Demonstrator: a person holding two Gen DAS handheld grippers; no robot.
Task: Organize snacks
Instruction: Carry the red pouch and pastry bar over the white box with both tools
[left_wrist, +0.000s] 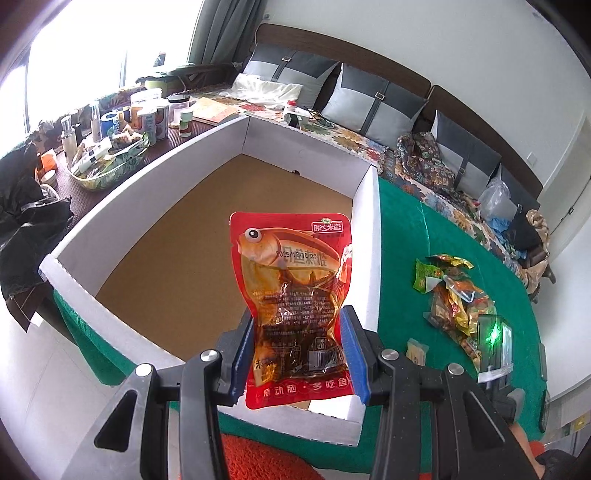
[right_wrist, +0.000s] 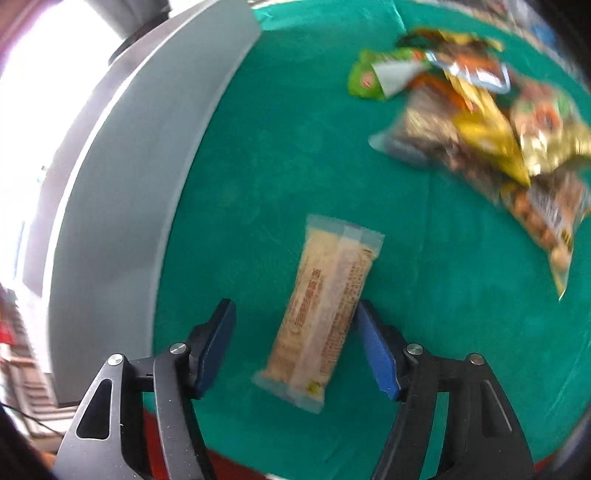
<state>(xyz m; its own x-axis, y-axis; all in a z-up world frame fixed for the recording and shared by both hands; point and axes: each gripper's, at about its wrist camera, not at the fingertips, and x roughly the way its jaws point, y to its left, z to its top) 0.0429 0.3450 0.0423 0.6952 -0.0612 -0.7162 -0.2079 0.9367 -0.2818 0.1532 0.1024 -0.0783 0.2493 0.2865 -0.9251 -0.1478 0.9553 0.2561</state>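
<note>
Left wrist view: my left gripper (left_wrist: 297, 350) has its jaws clamped on a red fish snack pouch (left_wrist: 291, 306), held upright over the white box (left_wrist: 147, 192). My right gripper (right_wrist: 295, 343) has its jaws spread wide around a pale snack bar (right_wrist: 327, 314) lying on the green worktop (right_wrist: 295, 147), with the snack pile (right_wrist: 480, 129) beyond.

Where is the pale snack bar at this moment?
In the right wrist view, the pale snack bar lies on the green cloth between the open right tongs, left of the snack pile.
</note>
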